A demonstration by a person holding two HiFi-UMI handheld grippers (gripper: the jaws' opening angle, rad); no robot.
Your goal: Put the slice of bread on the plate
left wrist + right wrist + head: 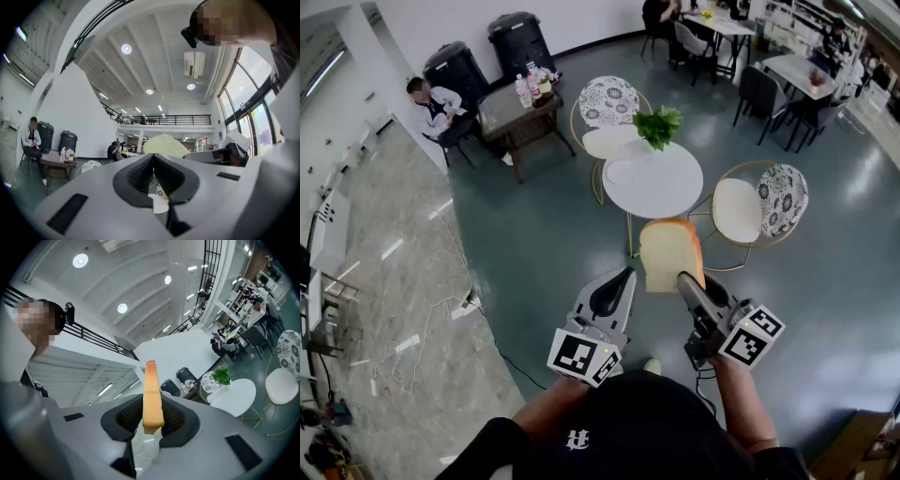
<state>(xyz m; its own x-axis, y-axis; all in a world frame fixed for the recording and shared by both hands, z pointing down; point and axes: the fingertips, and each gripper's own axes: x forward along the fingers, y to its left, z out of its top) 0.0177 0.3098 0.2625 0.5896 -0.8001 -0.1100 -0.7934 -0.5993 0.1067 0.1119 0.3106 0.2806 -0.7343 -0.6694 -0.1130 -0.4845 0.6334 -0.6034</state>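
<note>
Shells of R gripper & L gripper: smooth matt grey plastic. Pads blk, finely ribbed, rubbery look. Marker cubes: matt b/w print. Slice of bread betw R gripper pads: crumb pale, porous, dull; crust orange-brown, smoother. Bench ahead of R gripper: white top, smooth, satin. Plate on it: white, smooth. Teal floor under both grippers: glossy, mirrors lights. Pale floor left of L gripper: polished, stone-look. Chairs by bench: patterned cloth backs, gold metal frames.
</note>
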